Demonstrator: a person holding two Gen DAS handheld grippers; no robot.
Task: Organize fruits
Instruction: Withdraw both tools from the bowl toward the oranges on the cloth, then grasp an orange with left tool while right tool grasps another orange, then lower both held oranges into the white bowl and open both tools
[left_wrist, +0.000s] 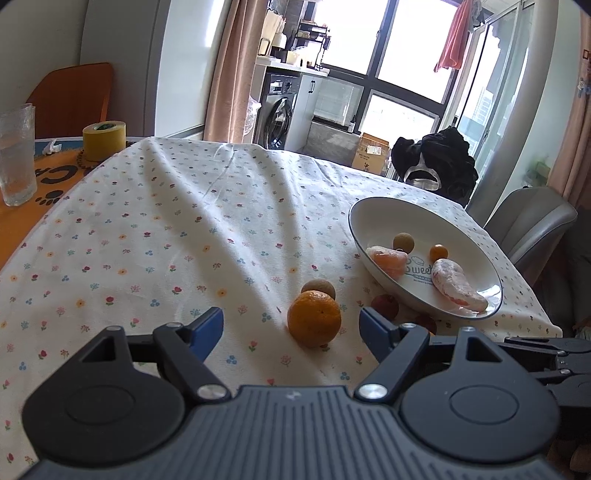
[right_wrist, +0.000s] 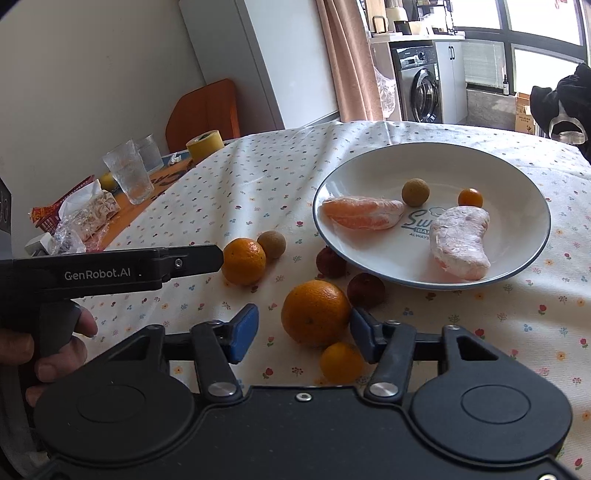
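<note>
Leftmost, the left tongs (left_wrist: 291, 324) stand released, blue pads wide of a dimpled mandarin (left_wrist: 314, 318) with a dull brown longan (left_wrist: 318, 288) just behind it. Next, in the right wrist view, the right tongs (right_wrist: 302, 328) bracket a bigger orange (right_wrist: 316, 312): the right pad touches its rind, the left pad stands clear, so nothing is clenched. A small kumquat (right_wrist: 341, 362) lies just below. Rightward, two dark red lychees (right_wrist: 365, 290) sit beside a glossy white plate (right_wrist: 517, 177) holding peeled segments and two small round fruits. Underneath, a wrinkled floral cloth (right_wrist: 258, 177) covers the counter by a bright window
</note>
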